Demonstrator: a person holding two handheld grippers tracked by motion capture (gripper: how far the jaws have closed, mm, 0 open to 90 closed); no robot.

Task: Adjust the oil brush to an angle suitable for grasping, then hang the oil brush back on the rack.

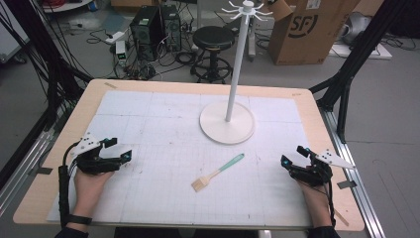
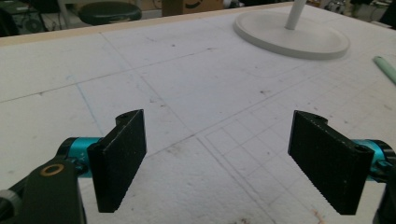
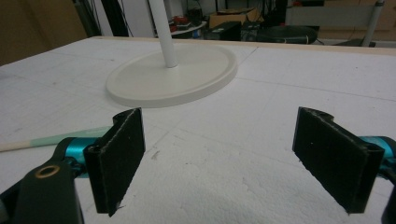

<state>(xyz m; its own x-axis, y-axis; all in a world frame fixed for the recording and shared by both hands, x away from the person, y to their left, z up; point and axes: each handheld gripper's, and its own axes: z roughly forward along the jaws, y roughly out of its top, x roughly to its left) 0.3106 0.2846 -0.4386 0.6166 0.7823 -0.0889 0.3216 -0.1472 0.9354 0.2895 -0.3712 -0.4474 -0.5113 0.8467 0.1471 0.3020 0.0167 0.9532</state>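
Observation:
A small brush [image 1: 217, 173] with a mint-green handle and pale bristles lies on the white gridded mat [image 1: 163, 124], in front of a white stand. The stand has a round base [image 1: 227, 124] and a tall pole [image 1: 238, 64] topped with hooks. My left gripper [image 1: 119, 148] rests at the mat's left side, open and empty. My right gripper [image 1: 293, 155] rests at the right side, open and empty. The left gripper view shows the stand base [image 2: 292, 39] and the handle tip [image 2: 385, 67]. In the right gripper view the base [image 3: 173, 77] lies ahead, with the brush handle [image 3: 56, 139] behind the left jaw.
The wooden table's edge [image 1: 322, 124] borders the mat. Beyond the table stand a black stool [image 1: 213, 42], computer towers [image 1: 153, 29], a cardboard box [image 1: 307, 29] and floor cables. Black frame struts [image 1: 351, 74] rise at both sides.

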